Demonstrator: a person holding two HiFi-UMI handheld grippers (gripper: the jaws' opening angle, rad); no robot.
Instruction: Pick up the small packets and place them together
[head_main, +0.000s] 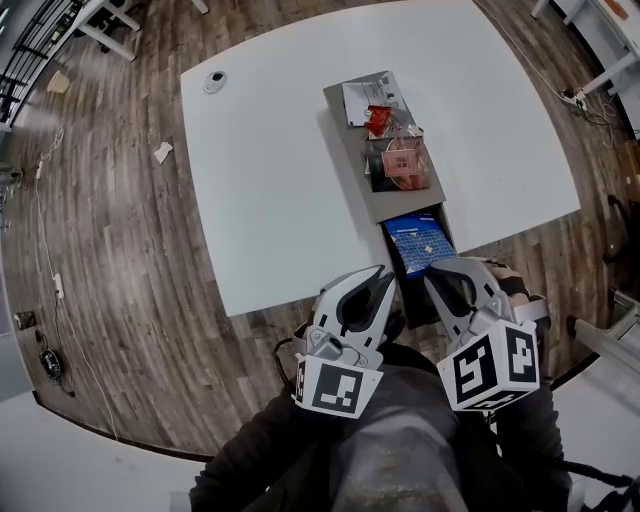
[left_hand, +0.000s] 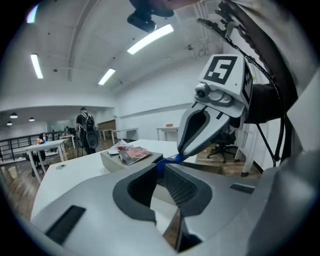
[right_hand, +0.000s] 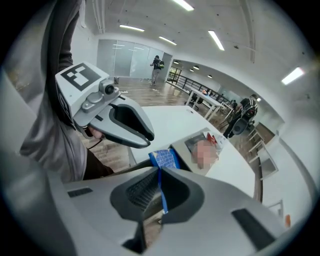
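While right gripper (head_main: 434, 268) fingers pinch blue packet (head_main: 418, 243) at table (head_main: 270, 180) edge, left gripper (head_main: 385, 276) fingers pressed together

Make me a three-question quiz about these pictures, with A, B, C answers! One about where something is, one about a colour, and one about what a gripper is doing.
1. Where do the other packets lie?
A. on the wooden floor
B. on the grey tray on the white table
C. on a chair

2. What colour is the held packet?
A. blue
B. green
C. yellow

3. What is the right gripper doing?
A. standing wide open and empty
B. shut on the held packet
C. lying on the table

Answers:
1 B: the head view shows them lying together on the grey tray.
2 A: it shows blue in both the head view and the right gripper view.
3 B: in the right gripper view, its jaws pinch the thin packet's edge.
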